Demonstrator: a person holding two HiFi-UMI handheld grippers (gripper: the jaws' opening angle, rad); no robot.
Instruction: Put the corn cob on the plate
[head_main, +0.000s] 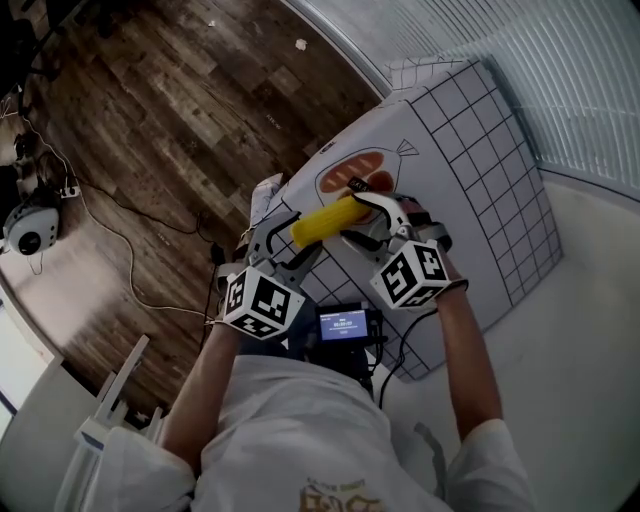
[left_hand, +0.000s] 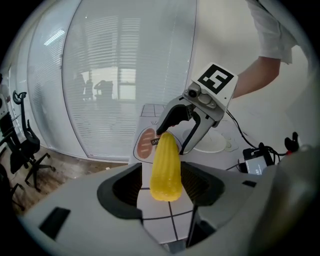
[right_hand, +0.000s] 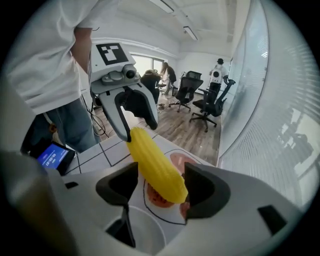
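Tool left (head_main: 293, 243), tool right (head_main: 362, 217), both nose-down

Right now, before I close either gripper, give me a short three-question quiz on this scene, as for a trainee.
1. True or false: the corn cob lies on the plate.
2. What stands between the jaws of the left gripper? A) nothing B) one end of the corn cob C) the plate
3. Fill in: the jaws of the right gripper are ____ (open or shut).
Key: 1 false; 2 B; 3 open.
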